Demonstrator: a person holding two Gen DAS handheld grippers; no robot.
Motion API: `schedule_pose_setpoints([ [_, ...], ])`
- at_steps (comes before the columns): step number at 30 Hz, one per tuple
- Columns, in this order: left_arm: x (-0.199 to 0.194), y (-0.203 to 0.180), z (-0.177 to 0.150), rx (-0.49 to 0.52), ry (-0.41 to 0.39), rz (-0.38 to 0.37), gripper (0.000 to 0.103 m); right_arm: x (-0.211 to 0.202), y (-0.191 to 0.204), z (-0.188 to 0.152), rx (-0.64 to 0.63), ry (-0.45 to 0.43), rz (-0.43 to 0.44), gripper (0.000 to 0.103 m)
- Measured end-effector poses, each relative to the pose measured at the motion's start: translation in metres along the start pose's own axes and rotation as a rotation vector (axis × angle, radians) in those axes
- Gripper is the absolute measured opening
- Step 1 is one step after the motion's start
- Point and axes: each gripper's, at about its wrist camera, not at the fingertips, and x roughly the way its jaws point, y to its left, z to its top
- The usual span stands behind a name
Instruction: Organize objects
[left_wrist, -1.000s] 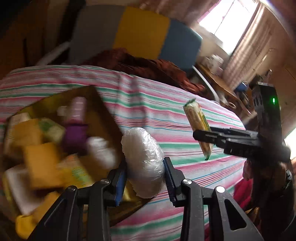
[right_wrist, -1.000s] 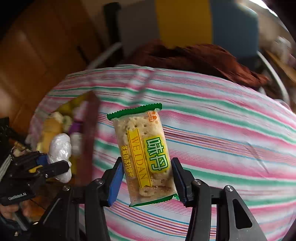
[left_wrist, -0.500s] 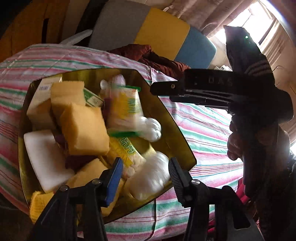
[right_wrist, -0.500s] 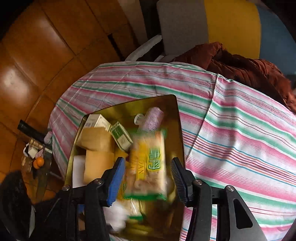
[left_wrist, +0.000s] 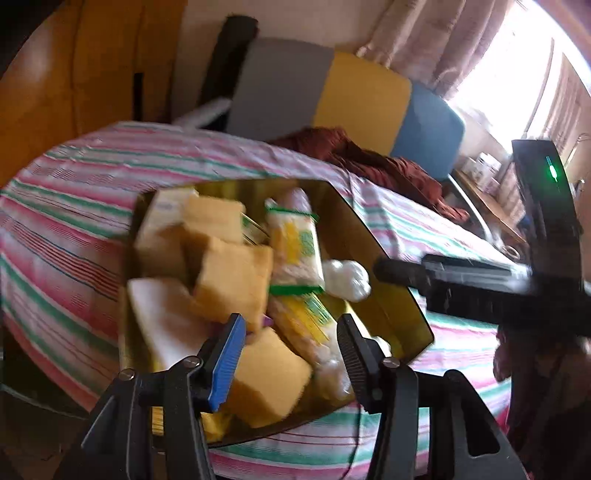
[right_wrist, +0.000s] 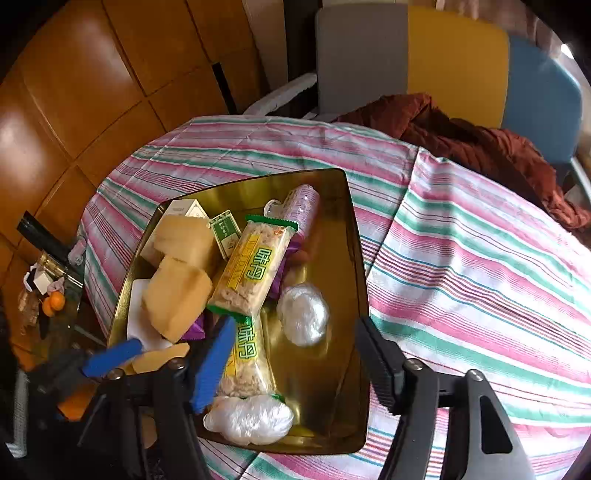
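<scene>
**Q:** Grippers first — what do they hold?

**Me:** Nothing, either of them. My left hand-held gripper (left_wrist: 290, 350) hangs with its jaws spread over the near end of the gold tray (right_wrist: 354, 236). My right hand-held gripper (right_wrist: 295, 354) is spread wide too, above the tray's near right corner.

**Q:** And the things being sorted?

**Me:** All in the tray, on the striped tablecloth (right_wrist: 480, 258). One cracker packet (right_wrist: 253, 266) lies tilted on top of the pile, resting on a purple wrapper (right_wrist: 291, 251) and a second cracker packet (right_wrist: 245, 362). Yellow sponge blocks (right_wrist: 177, 295) fill the left side, with a white block (right_wrist: 138, 317) under them. Two crumpled plastic-wrap bundles sit on the tray floor, one in the middle (right_wrist: 303, 314) and one against the near rim (right_wrist: 251, 415).

**Q:** What worries you?

**Me:** Crowding, mainly. I judge the top packet is perched, not settled, so a bump from a descending finger could slide it off. The two grippers are close over the same corner and could clip each other. The tray also sits near the table edge, so pushing down on its near rim could tip or shove it.
</scene>
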Motion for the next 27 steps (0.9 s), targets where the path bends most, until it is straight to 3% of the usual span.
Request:
schedule_pose_setpoints([
  [6, -0.014, -0.004, 0.001, 0.022, -0.057, 0.09, 0.067, -0.014, 0.008, -0.014, 0.006, -0.106, -0.06, 0.097],
  [22, -0.028, -0.019, -0.004, 0.054, -0.111, 0.259, 0.069, -0.031, 0.007, -0.057, 0.025, -0.231, -0.192, 0.102],
  [27, -0.033, -0.025, -0.004, 0.071, -0.136, 0.351, 0.069, -0.038, 0.004, -0.063, 0.046, -0.266, -0.225, 0.103],
])
